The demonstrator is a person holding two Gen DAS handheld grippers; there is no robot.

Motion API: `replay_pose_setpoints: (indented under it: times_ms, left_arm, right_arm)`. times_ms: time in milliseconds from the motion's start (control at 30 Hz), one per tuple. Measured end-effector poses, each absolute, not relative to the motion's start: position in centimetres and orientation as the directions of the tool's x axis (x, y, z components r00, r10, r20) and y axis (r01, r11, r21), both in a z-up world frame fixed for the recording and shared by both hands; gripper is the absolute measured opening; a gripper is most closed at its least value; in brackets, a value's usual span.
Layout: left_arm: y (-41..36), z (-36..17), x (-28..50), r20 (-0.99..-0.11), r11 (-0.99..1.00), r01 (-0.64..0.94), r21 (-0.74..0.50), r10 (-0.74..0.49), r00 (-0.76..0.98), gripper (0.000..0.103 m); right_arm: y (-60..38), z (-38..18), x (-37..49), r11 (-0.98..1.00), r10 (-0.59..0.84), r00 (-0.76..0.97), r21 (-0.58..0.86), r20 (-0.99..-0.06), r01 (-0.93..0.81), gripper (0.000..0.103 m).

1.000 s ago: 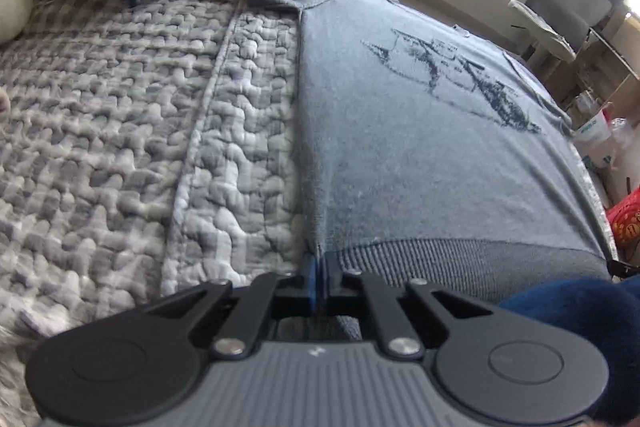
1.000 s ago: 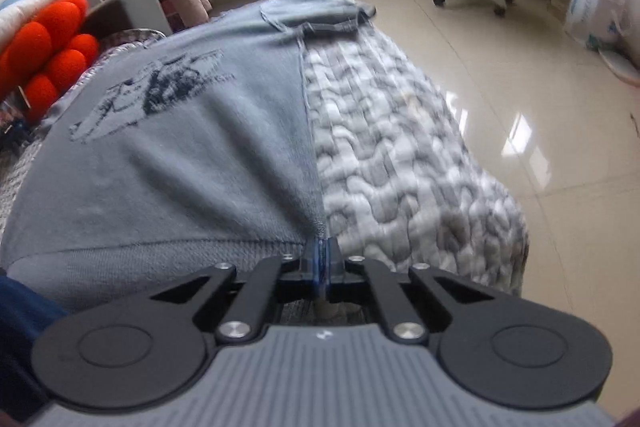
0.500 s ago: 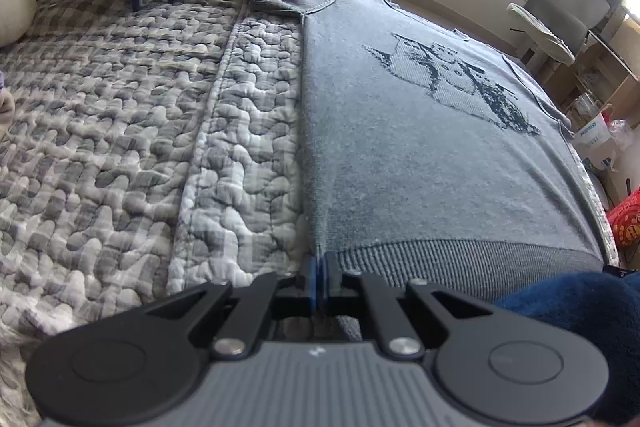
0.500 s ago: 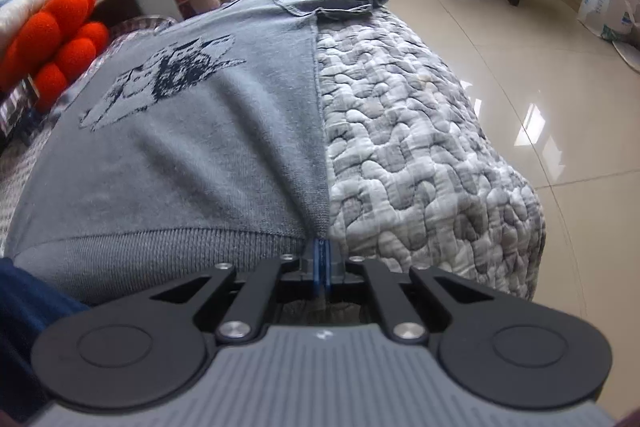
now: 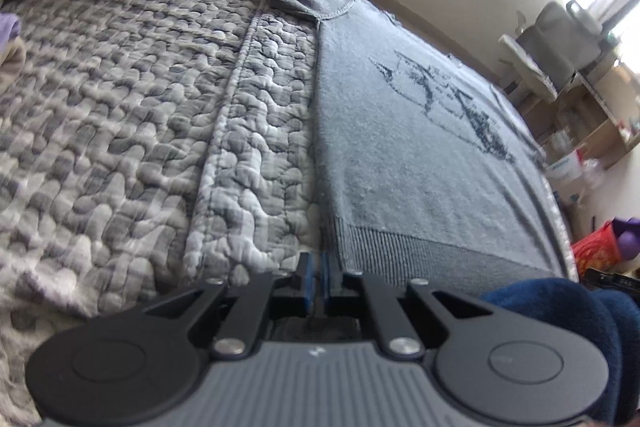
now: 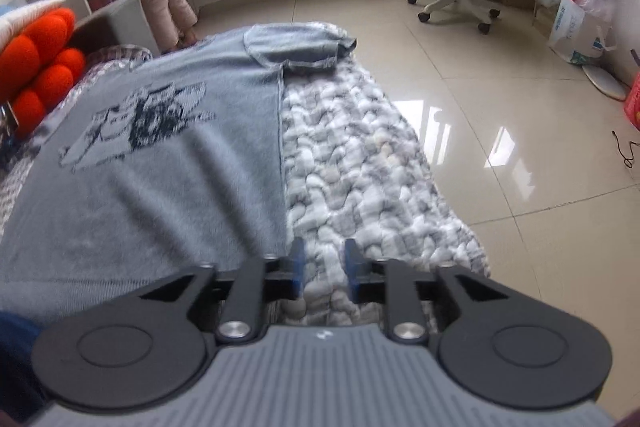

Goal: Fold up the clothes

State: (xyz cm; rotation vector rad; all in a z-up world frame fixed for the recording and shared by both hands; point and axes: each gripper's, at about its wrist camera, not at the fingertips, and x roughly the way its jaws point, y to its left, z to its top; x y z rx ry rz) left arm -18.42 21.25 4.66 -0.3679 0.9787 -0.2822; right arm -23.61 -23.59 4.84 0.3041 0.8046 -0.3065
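Two grippers sit at the shirt's (image 5: 420, 155) hem corners; the shirt lies flat on the quilt (image 5: 120, 107), sleeves folded in. The left gripper (image 5: 316, 281) has its jaws nearly closed, with a slim gap, and whether cloth is pinched I cannot tell. The right gripper (image 6: 322, 267) has its jaws parted and holds nothing, beside the shirt's edge. Likely risk: lifting now would raise one corner only and skew the fold. On the right the bed edge drops to the floor (image 6: 500, 107); on the left there is wide quilt.
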Motion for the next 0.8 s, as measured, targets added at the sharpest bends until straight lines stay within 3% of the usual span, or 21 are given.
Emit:
replay_pose_setpoints:
  times_ms: [267,367,433,800]
  left_arm:
    - [19.5,6.2,-16.3,-0.722,0.903,0.105,-0.417,-0.399,0.565,0.009]
    - [18.0,6.2,-14.8,-0.723,0.911,0.128,-0.391,-0.39,0.571,0.019]
    - [17.2,5.8,-14.1,-0.74,0.928,0.124,-0.352,-0.357,0.57,0.024]
    - [16.8,4.6,-13.9,-0.773,0.958,0.089,-0.273,-0.273,0.573,0.023]
  right_arm:
    - [-20.0,5.2,-18.9,0.955,0.007,0.7,0.212,-0.714,0.207,0.036]
    - [-19.2,3.7,-16.3,0.96,0.056,0.664,0.222,-0.745,0.168,0.038]
    - [-18.7,2.6,-15.2,0.964,0.026,0.635,0.186,-0.772,0.187,0.038]
    - [-21.8,1.9,-17.6,0.938,-0.057,0.645,0.18,-0.762,0.296,0.04]
